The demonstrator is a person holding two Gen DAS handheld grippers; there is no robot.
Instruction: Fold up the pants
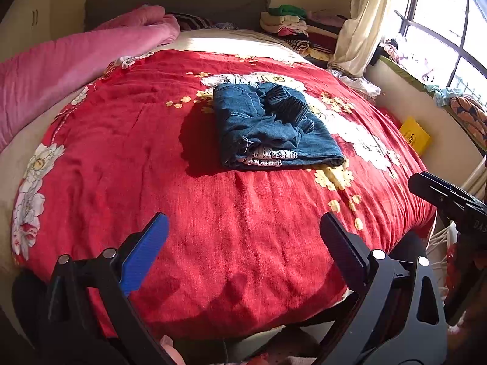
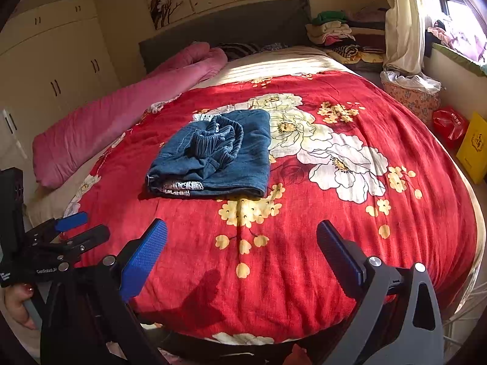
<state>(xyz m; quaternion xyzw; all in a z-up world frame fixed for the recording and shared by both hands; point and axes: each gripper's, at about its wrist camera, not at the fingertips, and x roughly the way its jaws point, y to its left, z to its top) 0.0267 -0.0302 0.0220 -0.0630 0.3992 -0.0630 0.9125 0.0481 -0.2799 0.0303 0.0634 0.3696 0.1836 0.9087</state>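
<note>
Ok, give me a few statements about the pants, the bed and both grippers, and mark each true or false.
1. The pants lie folded in a compact bundle on the red quilt. True.
2. The left gripper is shut on the pants. False: its jaws stand wide apart over bare quilt, short of the pants.
3. The right gripper is open and holds nothing. True.
4. The pants hang over the edge of the bed. False: they lie near the middle of the quilt, with quilt showing on all sides.
5. A pink blanket lies on the bed beside the quilt. True.
6. The pants are black. False: they are blue denim.
</note>
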